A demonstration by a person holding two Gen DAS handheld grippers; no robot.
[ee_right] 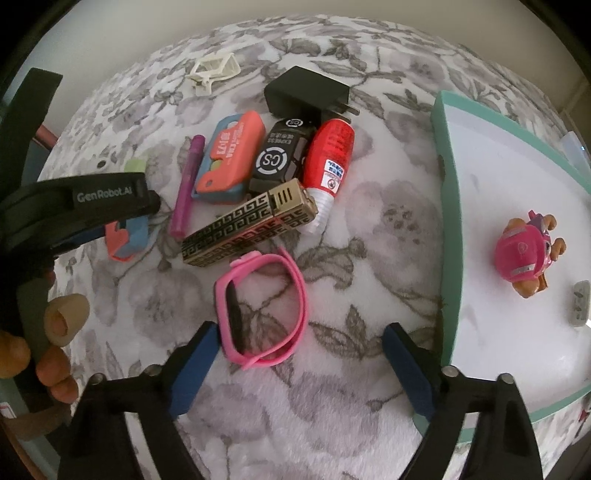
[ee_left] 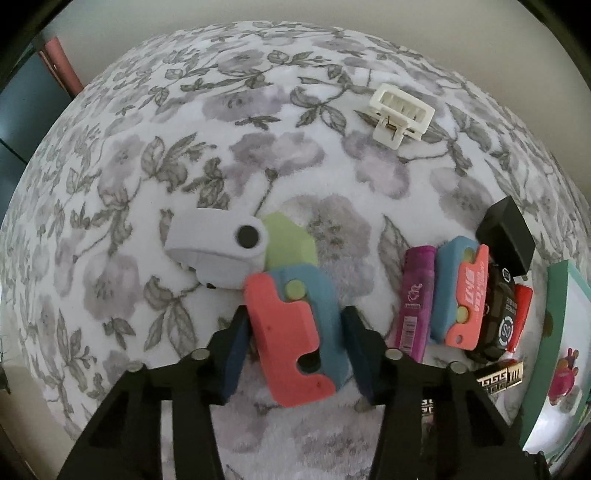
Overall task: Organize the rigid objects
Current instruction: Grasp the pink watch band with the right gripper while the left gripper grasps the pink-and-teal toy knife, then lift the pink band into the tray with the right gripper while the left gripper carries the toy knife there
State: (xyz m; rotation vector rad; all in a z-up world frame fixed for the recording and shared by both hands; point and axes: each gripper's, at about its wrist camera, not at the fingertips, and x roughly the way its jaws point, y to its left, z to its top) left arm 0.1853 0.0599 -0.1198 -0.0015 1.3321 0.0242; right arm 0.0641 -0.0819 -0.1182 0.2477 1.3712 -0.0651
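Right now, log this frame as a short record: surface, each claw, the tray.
surface: floral cloth
left claw: straddling the red-and-blue block, pads close on both sides, contact unclear
right claw: open over the pink band, not gripping
tray: teal-rimmed, holds a pink toy pup

Fleece cover (ee_left: 258, 122) spreads over whole surface; white ground, grey-mauve flowers, grey leaves and stems; pile soft, slightly uneven; same print fills right wrist view edge to edge; plain pale wall (ee_left: 295, 14) beyond far edge of surface, unmarked; dusty-pink upright strip (ee_left: 61, 62) past far-left corner of surface, slanting in fisheye; dark teal panels (ee_left: 14, 122) just beside strip, off left edge of surface; what they belong to, unclear.
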